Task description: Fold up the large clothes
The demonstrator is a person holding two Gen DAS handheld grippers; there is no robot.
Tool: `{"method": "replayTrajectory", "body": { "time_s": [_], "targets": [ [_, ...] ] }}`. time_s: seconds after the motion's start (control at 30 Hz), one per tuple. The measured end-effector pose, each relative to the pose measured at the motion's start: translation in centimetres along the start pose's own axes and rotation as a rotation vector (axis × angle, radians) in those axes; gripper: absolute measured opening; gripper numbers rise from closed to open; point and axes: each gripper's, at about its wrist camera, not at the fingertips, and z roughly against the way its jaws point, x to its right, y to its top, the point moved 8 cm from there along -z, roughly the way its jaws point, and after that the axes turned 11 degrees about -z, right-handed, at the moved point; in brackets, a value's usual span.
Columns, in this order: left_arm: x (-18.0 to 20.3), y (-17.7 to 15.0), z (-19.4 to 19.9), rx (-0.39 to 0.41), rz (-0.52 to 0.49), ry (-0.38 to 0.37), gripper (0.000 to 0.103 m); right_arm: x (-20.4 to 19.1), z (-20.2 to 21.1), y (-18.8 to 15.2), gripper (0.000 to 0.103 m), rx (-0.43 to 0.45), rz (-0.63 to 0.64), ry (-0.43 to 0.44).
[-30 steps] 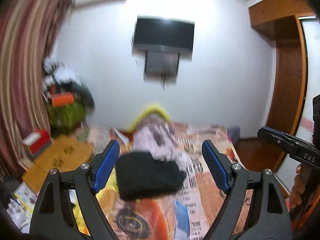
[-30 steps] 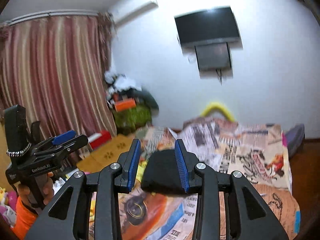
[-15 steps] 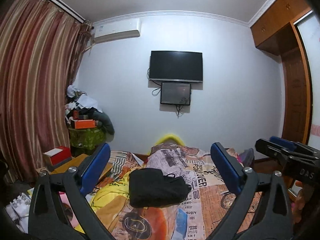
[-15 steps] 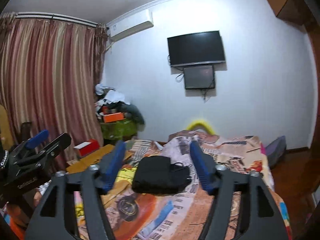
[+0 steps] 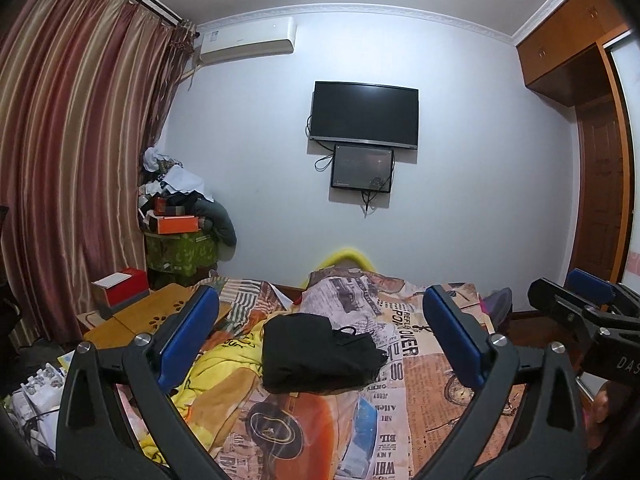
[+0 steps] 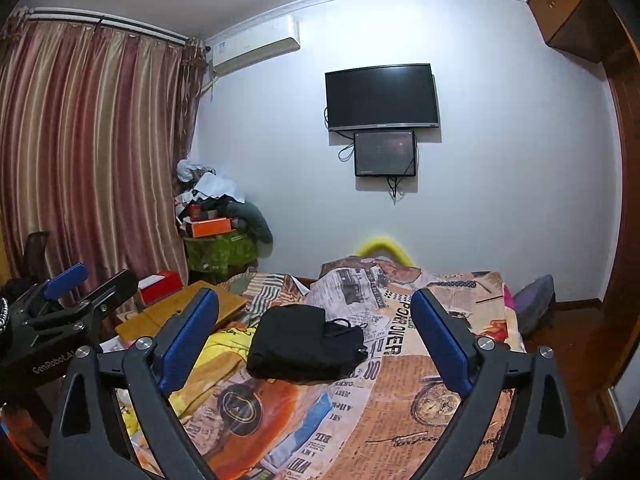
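A folded black garment [image 5: 316, 354] lies on the bed, on a printed orange and newspaper-pattern bedspread [image 5: 416, 364]; it also shows in the right wrist view [image 6: 300, 344]. My left gripper [image 5: 320, 336] is open and empty, held back from the garment and above the bed. My right gripper [image 6: 314, 334] is open and empty, also held back from it. The right gripper shows at the right edge of the left wrist view [image 5: 580, 312]. The left gripper shows at the left of the right wrist view [image 6: 68, 300].
A yellow cloth [image 5: 224, 368] lies on the bed left of the garment. A low wooden table [image 5: 148, 320] with a red box [image 5: 120, 290] stands left of the bed. A cluttered stand [image 5: 180, 232], striped curtains [image 5: 72, 160], a wall TV [image 5: 364, 118] and a wardrobe [image 5: 600, 184] surround it.
Both grippers have pulled back and tilted up from the folded garment. The right gripper has opened wide from nearly shut; the left has opened a little more. The garment has not moved.
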Motion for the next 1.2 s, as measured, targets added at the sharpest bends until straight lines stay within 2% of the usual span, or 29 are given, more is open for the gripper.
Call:
{"method": "replayTrajectory", "body": {
  "time_s": [0.57, 1.2],
  "targets": [
    [0.6, -0.5, -0.4, -0.022, 0.001, 0.012, 0.102, 0.3, 0.6, -1.9, 0.096, -0.056, -0.001, -0.008],
    [0.8, -0.8, -0.6, -0.038, -0.001, 0.001, 0.102, 0.4, 0.9, -1.8, 0.096, -0.070, -0.013, -0.006]
  ]
}}
